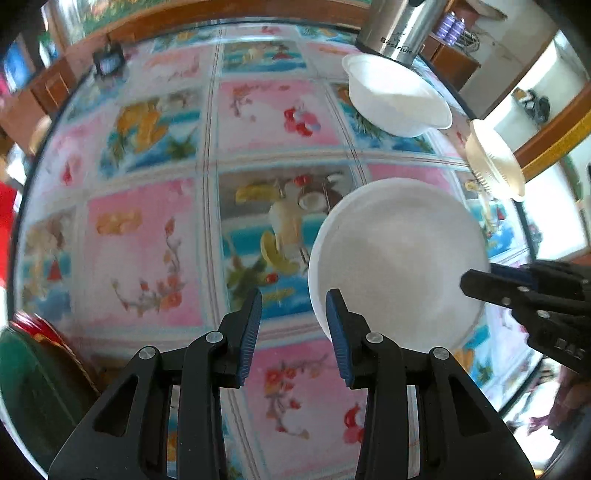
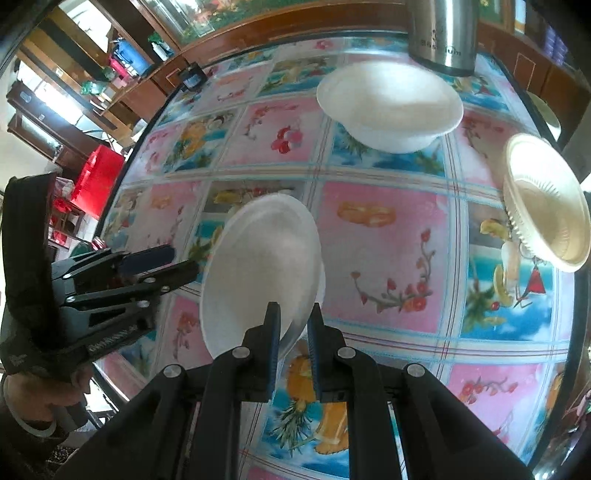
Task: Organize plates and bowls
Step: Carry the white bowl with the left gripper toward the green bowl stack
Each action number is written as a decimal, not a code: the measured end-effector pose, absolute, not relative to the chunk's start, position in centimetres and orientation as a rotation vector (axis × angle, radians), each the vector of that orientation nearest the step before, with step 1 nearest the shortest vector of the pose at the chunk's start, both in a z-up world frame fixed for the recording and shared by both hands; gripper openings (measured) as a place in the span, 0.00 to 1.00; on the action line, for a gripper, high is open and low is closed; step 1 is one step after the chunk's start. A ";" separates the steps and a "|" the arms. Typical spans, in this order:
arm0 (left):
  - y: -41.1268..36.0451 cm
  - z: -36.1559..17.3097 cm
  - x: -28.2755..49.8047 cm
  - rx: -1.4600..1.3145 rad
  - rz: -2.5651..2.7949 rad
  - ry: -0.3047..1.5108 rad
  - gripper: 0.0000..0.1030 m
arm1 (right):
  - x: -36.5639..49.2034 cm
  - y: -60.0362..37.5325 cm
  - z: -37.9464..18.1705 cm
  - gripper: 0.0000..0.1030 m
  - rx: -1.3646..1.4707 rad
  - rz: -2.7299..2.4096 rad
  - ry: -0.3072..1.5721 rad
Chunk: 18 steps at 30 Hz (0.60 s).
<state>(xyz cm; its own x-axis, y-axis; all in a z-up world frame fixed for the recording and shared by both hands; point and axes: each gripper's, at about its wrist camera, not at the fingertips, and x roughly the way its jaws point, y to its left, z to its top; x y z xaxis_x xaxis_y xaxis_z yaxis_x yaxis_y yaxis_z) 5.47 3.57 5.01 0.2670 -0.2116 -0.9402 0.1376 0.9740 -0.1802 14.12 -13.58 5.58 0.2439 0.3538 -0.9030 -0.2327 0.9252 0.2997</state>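
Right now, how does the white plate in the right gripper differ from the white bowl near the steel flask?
The white plate is shallow; the white bowl is deep. The plate is tilted and off the table, pinched at its rim by the right gripper; the bowl sits upright on the tablecloth. Both are plain white and empty.

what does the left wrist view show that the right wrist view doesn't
Only the left wrist view: the left tool with nothing between its fingers, and a dark green object at the lower left edge.

Only the right wrist view: the right tool clamped on the near rim of the white plate, and a hand holding the other tool.

Both: the white bowl, the cream bowl, the steel flask and the patterned tablecloth.
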 end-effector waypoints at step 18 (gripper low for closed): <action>1.4 2.6 6.5 -0.113 -0.304 1.345 0.35 | 13.6 -15.0 3.8 0.14 0.159 0.412 1.285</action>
<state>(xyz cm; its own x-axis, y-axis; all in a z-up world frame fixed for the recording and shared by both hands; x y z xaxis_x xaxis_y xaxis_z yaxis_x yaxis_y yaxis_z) 6.46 1.45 2.64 0.1911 -0.2809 -0.9405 0.1512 0.9552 -0.2545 13.58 -14.96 3.75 0.2209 0.3832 -0.8968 -0.2089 0.9168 0.3403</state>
